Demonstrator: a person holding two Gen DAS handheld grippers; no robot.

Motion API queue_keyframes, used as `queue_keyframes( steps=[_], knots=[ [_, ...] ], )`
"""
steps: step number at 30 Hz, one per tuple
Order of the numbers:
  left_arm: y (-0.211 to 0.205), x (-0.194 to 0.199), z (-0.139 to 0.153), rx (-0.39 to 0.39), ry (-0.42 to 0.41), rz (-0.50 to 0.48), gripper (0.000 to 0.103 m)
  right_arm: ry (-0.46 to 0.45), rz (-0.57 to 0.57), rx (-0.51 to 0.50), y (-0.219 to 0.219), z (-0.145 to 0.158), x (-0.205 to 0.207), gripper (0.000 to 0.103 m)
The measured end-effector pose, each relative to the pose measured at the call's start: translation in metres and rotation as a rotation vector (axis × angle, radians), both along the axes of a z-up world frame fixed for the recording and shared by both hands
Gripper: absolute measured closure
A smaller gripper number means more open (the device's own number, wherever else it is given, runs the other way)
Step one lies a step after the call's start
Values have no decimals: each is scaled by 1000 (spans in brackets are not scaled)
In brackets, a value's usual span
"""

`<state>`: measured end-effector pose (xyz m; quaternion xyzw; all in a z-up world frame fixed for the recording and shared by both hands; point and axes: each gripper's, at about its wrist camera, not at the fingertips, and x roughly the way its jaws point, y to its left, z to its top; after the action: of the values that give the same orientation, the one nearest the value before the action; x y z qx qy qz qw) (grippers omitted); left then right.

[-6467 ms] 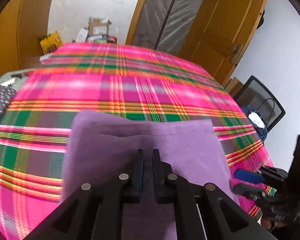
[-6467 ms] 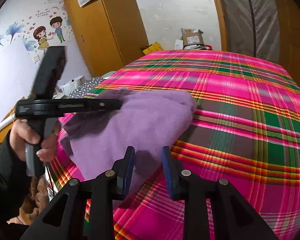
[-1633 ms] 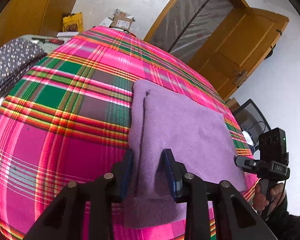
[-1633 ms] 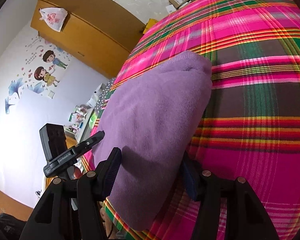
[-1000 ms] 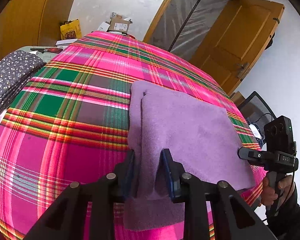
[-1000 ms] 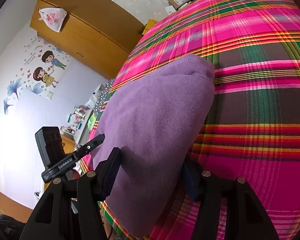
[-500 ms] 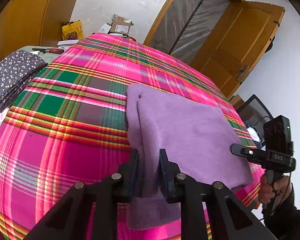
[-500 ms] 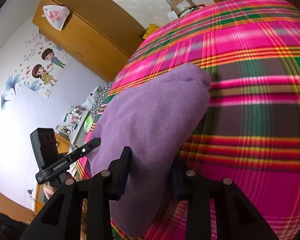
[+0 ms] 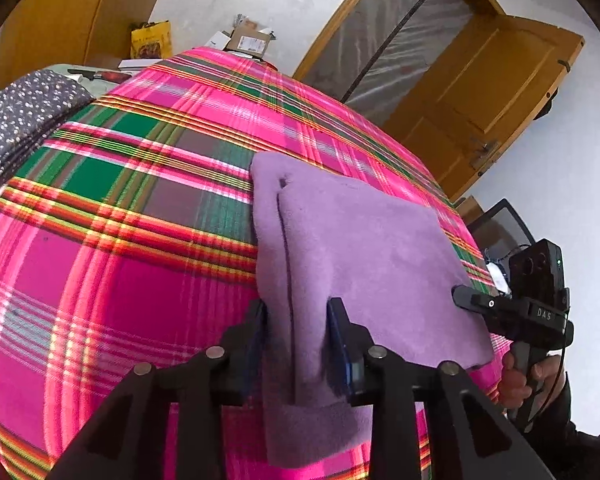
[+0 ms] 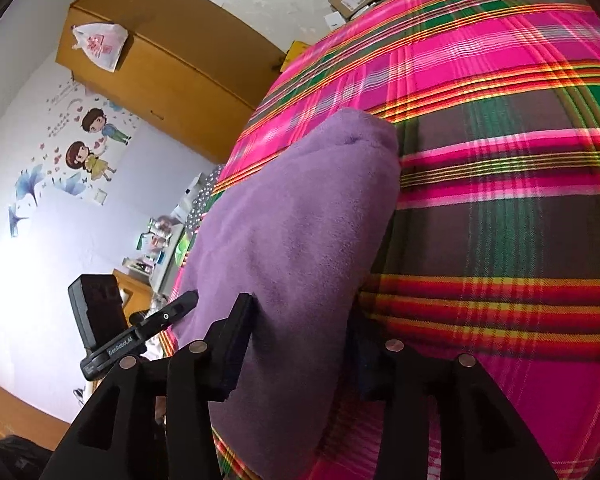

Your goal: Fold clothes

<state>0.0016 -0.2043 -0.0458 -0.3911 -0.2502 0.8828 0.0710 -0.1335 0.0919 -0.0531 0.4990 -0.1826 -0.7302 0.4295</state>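
A folded purple garment (image 9: 360,248) lies on the pink plaid bed cover (image 9: 120,280). My left gripper (image 9: 298,320) straddles the garment's near left edge, where two layers meet at a seam. Its jaws are opening, with the cloth loose between them. In the right wrist view my right gripper (image 10: 300,320) straddles the other near edge of the garment (image 10: 300,220). Its jaws are opening too, and its right finger is partly hidden behind the cloth. Each gripper shows in the other's view: the right one (image 9: 460,294) and the left one (image 10: 190,298).
A dark dotted folded fabric (image 9: 24,120) lies off the bed's left side. Cardboard boxes (image 9: 248,40) stand beyond the far end. A wooden door (image 9: 480,92) and a black chair (image 9: 500,224) are at the right. A wardrobe (image 10: 168,64) stands at the left.
Half a second ago both grippers' jaws were pinched narrower on the garment's edges; now both stand wider. The garment has stayed in place.
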Motion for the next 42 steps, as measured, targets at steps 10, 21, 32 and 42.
queue_keyframes(
  steps=[10,21,32,42],
  knots=[
    [5,-1,11,-13,27,-17,83,68,-6,6,-1,11,8,71],
    [37,-10,59,-70,128,-85,83,170,-48,-47,28,50,13,73],
    [111,-67,74,-120,149,-234,83,216,-156,-18,100,66,-8,73],
    [190,-142,76,-126,160,-360,83,232,-242,27,176,65,-59,73]
  ],
)
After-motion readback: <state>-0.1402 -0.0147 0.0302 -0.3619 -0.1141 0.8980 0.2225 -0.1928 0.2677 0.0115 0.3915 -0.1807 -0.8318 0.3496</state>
